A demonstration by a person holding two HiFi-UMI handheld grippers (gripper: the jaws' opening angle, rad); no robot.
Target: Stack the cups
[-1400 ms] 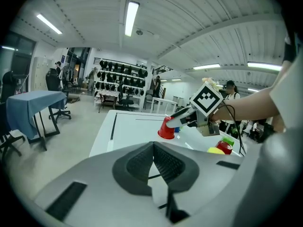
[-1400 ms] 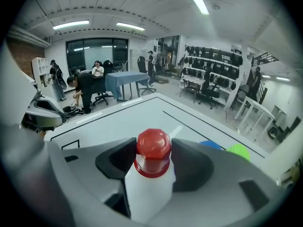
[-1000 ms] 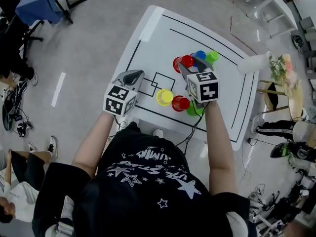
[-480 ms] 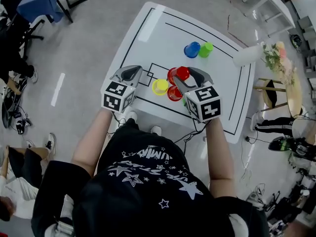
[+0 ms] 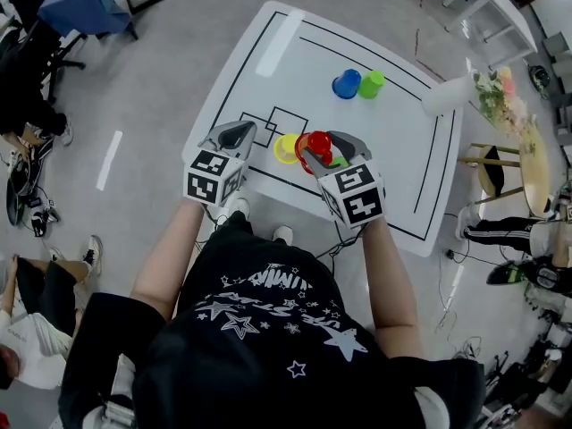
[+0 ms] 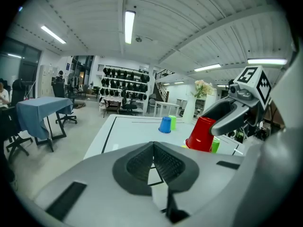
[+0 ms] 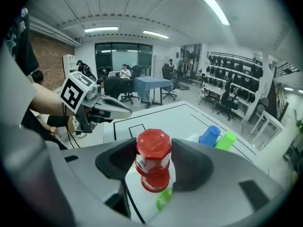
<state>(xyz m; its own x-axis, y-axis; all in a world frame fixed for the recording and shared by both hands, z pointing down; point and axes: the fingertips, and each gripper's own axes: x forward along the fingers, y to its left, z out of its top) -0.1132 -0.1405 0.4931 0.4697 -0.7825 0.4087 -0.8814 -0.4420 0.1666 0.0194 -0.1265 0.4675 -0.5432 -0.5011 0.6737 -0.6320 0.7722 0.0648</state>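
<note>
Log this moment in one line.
left gripper: shut, empty | right gripper: shut on inverted red cup, above second red cup | yellow cup: unstacked

- The person wears a black T-shirt (image 5: 268, 329) printed with white stars and white lettering, and its short sleeves (image 5: 94, 329) are black too.
- The left tongs (image 5: 235, 134) and the right tongs (image 5: 323, 147) have smooth, rounded light-grey shells that taper towards the tips.
- Each carries a white cube with black square markers: the left cube (image 5: 214, 177) and the right cube (image 5: 352, 196).
- Dark grey ribbed pads (image 6: 136, 163) line the inside of the left tongs.
- Thin black cables (image 7: 71, 126) hang from the left tongs' body.
</note>
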